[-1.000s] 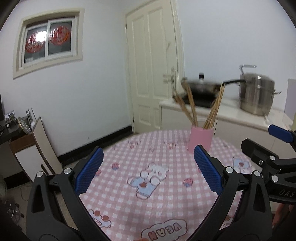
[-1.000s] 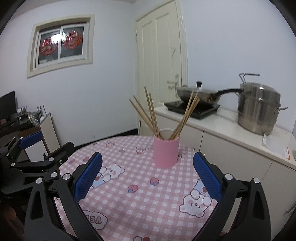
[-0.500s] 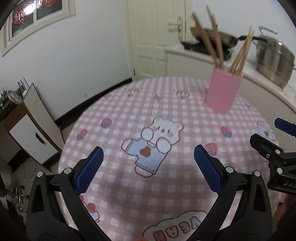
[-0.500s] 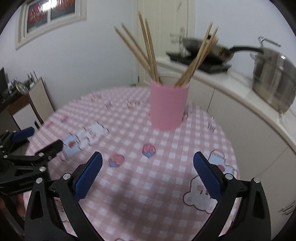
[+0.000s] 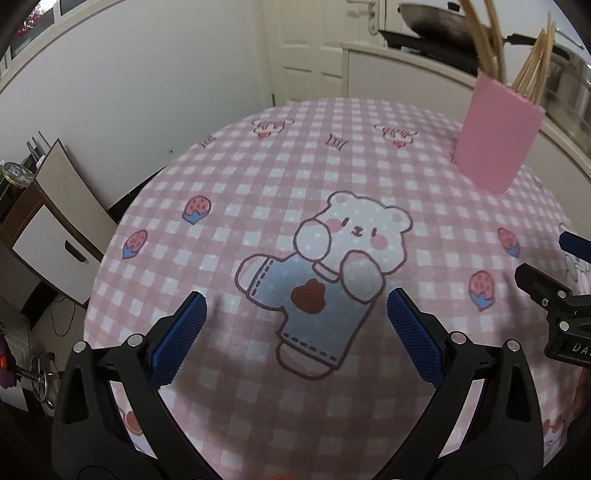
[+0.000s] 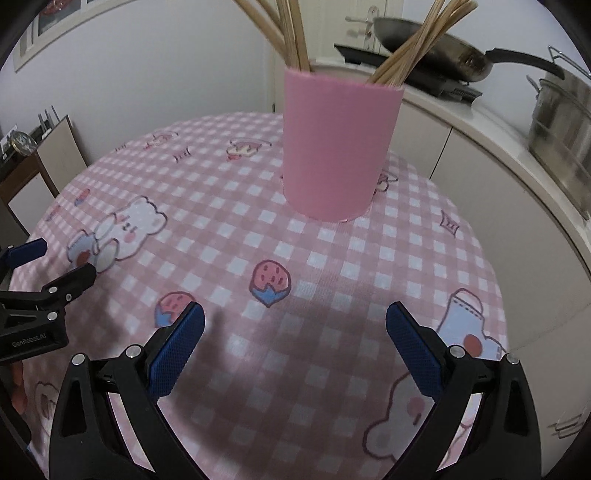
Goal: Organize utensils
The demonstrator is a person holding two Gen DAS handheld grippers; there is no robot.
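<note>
Right wrist view: right claw (image 6: 294, 325) spread wide, holding nothing, over the pink checked table (image 6: 369, 266); pink cup (image 6: 338, 147) of chopsticks (image 6: 417, 44) stands at 12 o'clock. Left claw (image 5: 295, 314) also wide open and empty, cup (image 5: 496, 134) at 2 o'clock

A home kitchen: a wok (image 6: 424, 35) sits on a hob (image 6: 410, 70) along the white counter (image 6: 480, 122), a steel pot (image 6: 561, 110) beside it, a panelled door (image 5: 306, 48) behind, and a round worktop (image 6: 369, 266) wearing pink bear-print gingham.
</note>
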